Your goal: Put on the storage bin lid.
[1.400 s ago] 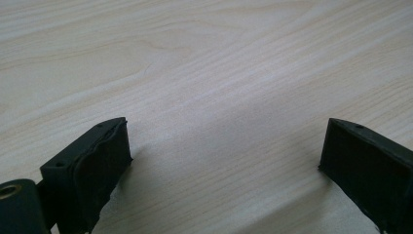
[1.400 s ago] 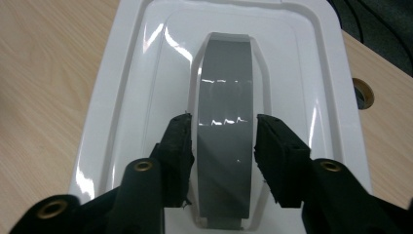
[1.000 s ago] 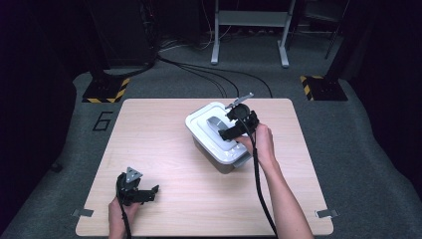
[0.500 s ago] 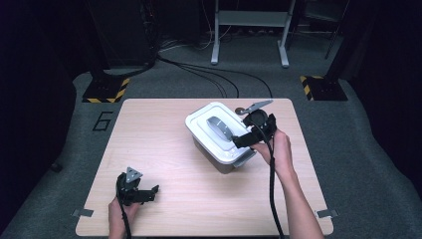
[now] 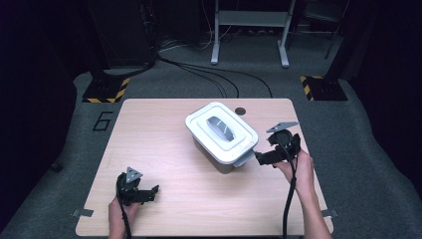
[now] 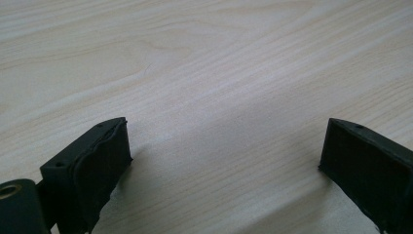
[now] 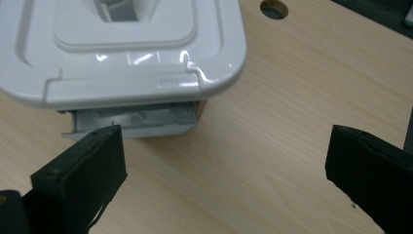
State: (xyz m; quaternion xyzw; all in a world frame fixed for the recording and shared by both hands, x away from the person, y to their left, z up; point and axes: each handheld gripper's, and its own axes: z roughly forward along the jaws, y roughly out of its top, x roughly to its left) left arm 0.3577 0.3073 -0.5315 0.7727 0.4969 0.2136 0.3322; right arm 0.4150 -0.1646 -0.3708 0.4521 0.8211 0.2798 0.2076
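A large "6" [image 5: 101, 121] was marked on the floor left of the bench [image 5: 164, 134] (no other writing was legible). The white lidded box [image 5: 221, 134] sat mid-bench, its grey latch [image 7: 134, 119] just beyond the right tool [image 5: 264, 158], whose jaws had just been opening and stood wide, empty. The left tool [image 5: 144, 193] rested wide apart, well away.

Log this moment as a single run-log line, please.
right gripper: open, empty, beside box latch | left gripper: open, empty, on table

Left gripper [image 6: 226, 161] fingers [image 6: 104, 165] spread apart over bare wooden table [image 6: 219, 63].
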